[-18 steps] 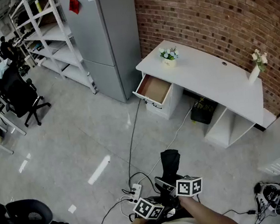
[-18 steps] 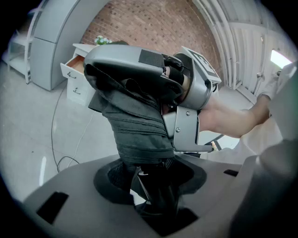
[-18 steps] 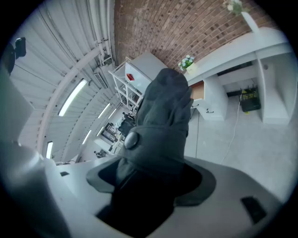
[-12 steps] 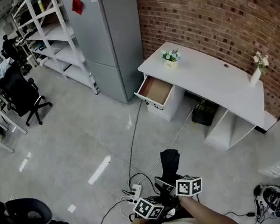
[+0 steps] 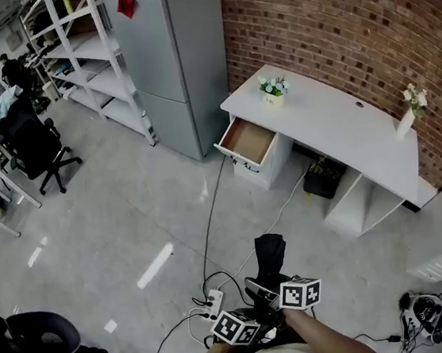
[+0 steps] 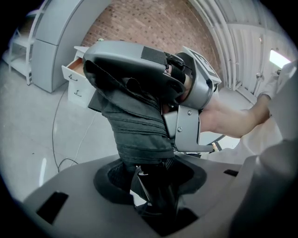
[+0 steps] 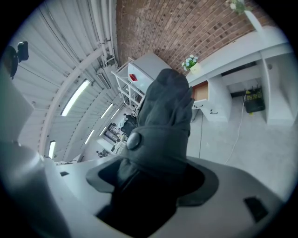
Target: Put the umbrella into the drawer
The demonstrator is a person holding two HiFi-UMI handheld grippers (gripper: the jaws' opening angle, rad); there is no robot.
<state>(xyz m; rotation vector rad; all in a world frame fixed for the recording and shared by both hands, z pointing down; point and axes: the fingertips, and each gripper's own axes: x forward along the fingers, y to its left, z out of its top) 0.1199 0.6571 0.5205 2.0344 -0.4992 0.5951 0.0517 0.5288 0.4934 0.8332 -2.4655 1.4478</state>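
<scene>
A folded black umbrella (image 5: 269,255) is held low over the grey floor, pointing toward the desk. My left gripper (image 5: 256,331) clamps its lower end, seen close in the left gripper view where the dark fabric (image 6: 139,125) runs down between the jaws of that gripper (image 6: 151,195). My right gripper (image 5: 273,291) is shut further up the umbrella (image 7: 163,121), just below its strap button, in the right gripper (image 7: 149,186) view. The open drawer (image 5: 244,140), wood-coloured inside, sticks out of the white desk (image 5: 335,126) several steps ahead.
A grey fridge (image 5: 166,58) and white shelves (image 5: 78,53) stand left of the desk, against the brick wall. Cables and a power strip (image 5: 214,299) lie on the floor by my feet. An office chair (image 5: 38,150) is far left. A flower pot (image 5: 273,89) sits above the drawer.
The head view has drifted a little, so desk and fridge sit slightly further right. Both grippers and the umbrella keep their place in the picture.
</scene>
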